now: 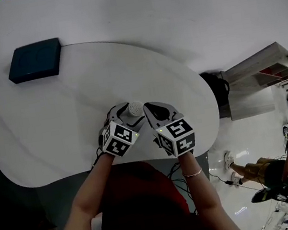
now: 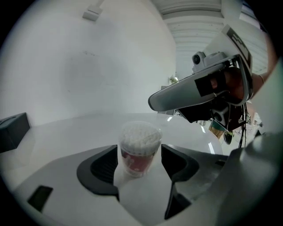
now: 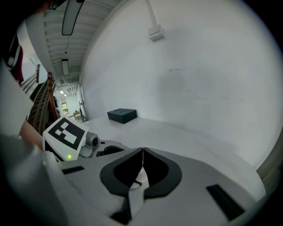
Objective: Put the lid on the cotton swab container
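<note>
Nearest to us, two bare forearms reach up from 6 o'clock, the right one wearing a thin bracelet (image 1: 193, 173). Each hand carries a marker cube, the left cube (image 1: 119, 138) just beside the right cube (image 1: 177, 136) at its 3 o'clock.

Ahead of the cubes, the left hand-held gripper (image 2: 139, 158) has its dark jaws closed against both sides of the cotton swab container (image 2: 139, 145), a clear cup with a red label that stands upright. It is packed with white swab heads at the top. We cannot tell whether a clear lid covers them. The right hand-held gripper (image 3: 142, 152) has its jaws pressed together at the tips. A pale shape shows through the gap behind them, and we cannot tell what it is. Its tip sits just beside the container at 3 o'clock and a little higher.

Both grippers hang over the near edge of the white rounded bench (image 1: 42, 128). At the bench's far edge, at 10 o'clock from the container and well apart from it, lies a dark box (image 1: 35, 60). Beyond it rises a plain white wall. Off the bench at 4 o'clock, another person (image 1: 274, 172) is on the glossy floor.
</note>
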`<state>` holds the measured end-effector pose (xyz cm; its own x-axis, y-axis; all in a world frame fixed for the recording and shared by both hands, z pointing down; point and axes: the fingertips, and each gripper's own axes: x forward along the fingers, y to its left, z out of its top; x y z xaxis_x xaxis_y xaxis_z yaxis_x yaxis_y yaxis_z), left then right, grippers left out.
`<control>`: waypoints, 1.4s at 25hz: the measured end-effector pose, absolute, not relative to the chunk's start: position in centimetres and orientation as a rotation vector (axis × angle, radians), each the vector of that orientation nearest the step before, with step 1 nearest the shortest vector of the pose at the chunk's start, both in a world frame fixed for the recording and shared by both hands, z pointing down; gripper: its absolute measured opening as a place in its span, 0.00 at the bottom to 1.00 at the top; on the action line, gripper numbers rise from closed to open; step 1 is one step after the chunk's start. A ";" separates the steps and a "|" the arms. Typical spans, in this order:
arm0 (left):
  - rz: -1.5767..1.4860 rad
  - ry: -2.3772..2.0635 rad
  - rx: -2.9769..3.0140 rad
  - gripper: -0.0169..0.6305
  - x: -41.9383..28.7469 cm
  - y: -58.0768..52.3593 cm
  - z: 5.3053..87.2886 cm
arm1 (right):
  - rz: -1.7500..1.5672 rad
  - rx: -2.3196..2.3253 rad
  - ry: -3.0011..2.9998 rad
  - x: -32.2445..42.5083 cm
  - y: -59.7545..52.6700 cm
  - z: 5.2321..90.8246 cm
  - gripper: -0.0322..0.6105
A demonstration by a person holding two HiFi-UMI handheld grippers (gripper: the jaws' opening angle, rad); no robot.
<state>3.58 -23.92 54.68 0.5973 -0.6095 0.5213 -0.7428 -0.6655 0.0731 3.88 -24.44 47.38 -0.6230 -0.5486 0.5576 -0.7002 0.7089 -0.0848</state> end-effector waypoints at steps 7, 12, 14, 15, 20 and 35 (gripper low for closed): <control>0.649 -1.108 2.550 0.48 3.3 -23.1 53.6 | 0.448 1.051 -2.427 5.3 -23.8 46.4 0.07; 0.640 -1.098 2.561 0.48 2.6 -22.1 52.7 | 0.490 1.124 -2.444 5.5 -22.8 45.9 0.07; 0.627 -1.096 2.551 0.48 2.2 -21.7 52.5 | 0.498 1.151 -2.446 5.4 -22.4 45.7 0.07; 0.620 -1.097 2.546 0.48 1.9 -21.5 52.4 | 0.500 1.164 -2.448 5.4 -22.1 45.6 0.07; 0.583 -1.102 2.528 0.48 0.9 -20.1 51.6 | 0.518 1.215 -2.450 5.5 -20.6 45.2 0.07; 0.573 -1.127 2.554 0.35 -2.5 -15.4 49.4 | 0.568 1.362 -2.443 4.3 -15.3 44.9 0.07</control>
